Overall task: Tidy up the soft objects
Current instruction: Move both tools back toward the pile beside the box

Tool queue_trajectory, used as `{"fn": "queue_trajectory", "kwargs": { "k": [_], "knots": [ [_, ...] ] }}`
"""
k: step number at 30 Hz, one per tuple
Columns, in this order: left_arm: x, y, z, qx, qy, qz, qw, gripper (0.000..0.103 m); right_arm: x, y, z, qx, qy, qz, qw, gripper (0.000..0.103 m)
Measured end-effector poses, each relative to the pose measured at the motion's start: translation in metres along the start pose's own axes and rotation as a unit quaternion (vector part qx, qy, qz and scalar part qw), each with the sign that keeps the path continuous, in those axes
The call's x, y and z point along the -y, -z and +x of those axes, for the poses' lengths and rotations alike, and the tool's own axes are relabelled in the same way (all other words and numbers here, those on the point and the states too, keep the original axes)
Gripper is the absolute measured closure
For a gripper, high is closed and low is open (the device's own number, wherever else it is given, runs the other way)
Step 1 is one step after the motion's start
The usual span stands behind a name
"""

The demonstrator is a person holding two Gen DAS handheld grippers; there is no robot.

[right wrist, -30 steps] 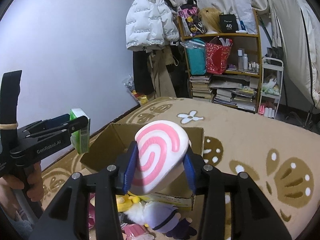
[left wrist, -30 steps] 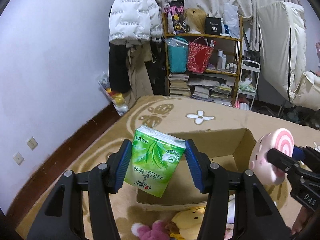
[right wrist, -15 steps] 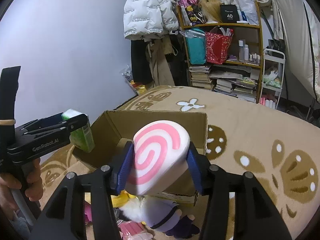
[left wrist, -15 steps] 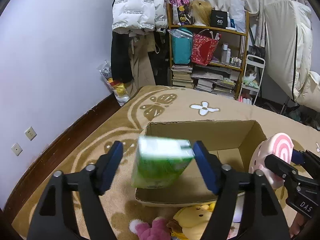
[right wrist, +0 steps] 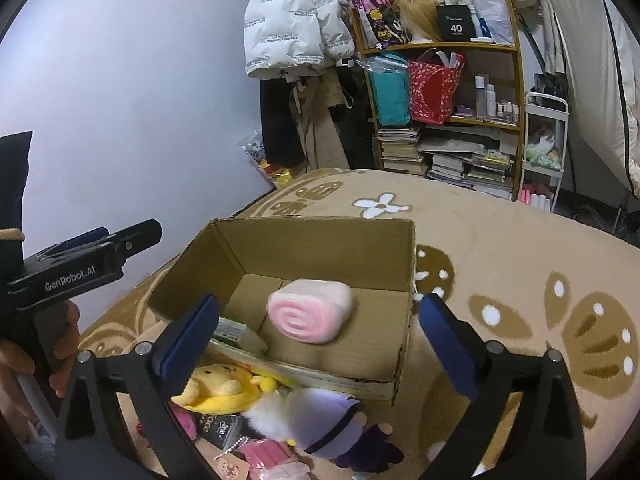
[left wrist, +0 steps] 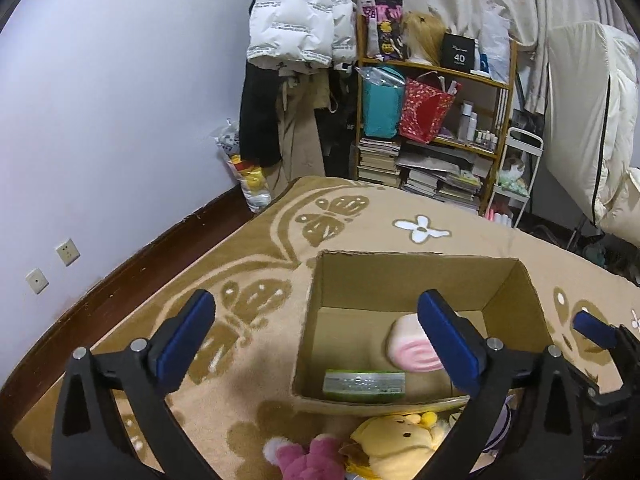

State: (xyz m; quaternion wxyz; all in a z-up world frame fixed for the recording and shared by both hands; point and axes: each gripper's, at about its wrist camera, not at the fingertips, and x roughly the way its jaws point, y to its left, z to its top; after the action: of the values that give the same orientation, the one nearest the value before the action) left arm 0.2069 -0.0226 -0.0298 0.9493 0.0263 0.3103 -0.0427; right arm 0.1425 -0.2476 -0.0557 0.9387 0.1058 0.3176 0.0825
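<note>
Both the left claw [left wrist: 312, 336] and the right claw [right wrist: 320, 332] have just been opened wide and are empty; the green tissue pack [left wrist: 364, 382] and pink swirl cushion [right wrist: 310, 310] are lying inside the cardboard box [right wrist: 316, 236]. The yellow plush [right wrist: 222, 378] is wedged against the box's near wall, so the box could be shoved or the wall snagged when it is reached for.

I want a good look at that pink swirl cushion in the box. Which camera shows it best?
The right wrist view: the pink swirl cushion lies whole on the cardboard box floor, spiral end toward the camera. In the left wrist view it is partly hidden behind a finger of the left gripper.
</note>
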Motion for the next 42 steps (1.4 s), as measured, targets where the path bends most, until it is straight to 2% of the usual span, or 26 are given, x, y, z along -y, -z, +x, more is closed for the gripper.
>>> {"fn": "queue_trajectory", "kwargs": {
  "k": [5,11,17,24,32,36,42],
  "knots": [
    [-0.006,0.0,-0.011,0.006,-0.018,-0.004,0.9998,0.002,-0.01,0.003,-0.009,0.006,-0.002,-0.007,1.0,0.0],
    [-0.01,0.002,-0.029,0.007,-0.014,0.008,0.9998,0.002,-0.014,0.006,-0.028,0.013,0.002,0.001,1.0,0.0],
    [-0.016,0.011,-0.052,-0.012,0.012,0.006,0.9998,0.002,-0.02,0.011,-0.048,0.018,0.009,0.004,1.0,0.0],
    [-0.02,0.025,-0.077,-0.028,0.016,0.014,0.9994,0.002,-0.025,0.02,-0.063,0.016,0.016,0.01,1.0,0.0],
    [-0.027,0.05,-0.063,-0.075,0.01,0.004,0.9971,0.002,-0.027,0.034,-0.066,0.008,0.024,0.014,1.0,0.0],
    [-0.03,0.057,-0.054,-0.092,0.009,0.006,0.9957,0.002,-0.025,0.042,-0.06,-0.003,0.038,0.011,0.999,0.0],
    [-0.032,0.068,-0.037,-0.127,0.015,0.006,0.9918,0.002,-0.016,0.054,-0.045,-0.022,0.035,0.02,0.999,0.0]
  ]
}}
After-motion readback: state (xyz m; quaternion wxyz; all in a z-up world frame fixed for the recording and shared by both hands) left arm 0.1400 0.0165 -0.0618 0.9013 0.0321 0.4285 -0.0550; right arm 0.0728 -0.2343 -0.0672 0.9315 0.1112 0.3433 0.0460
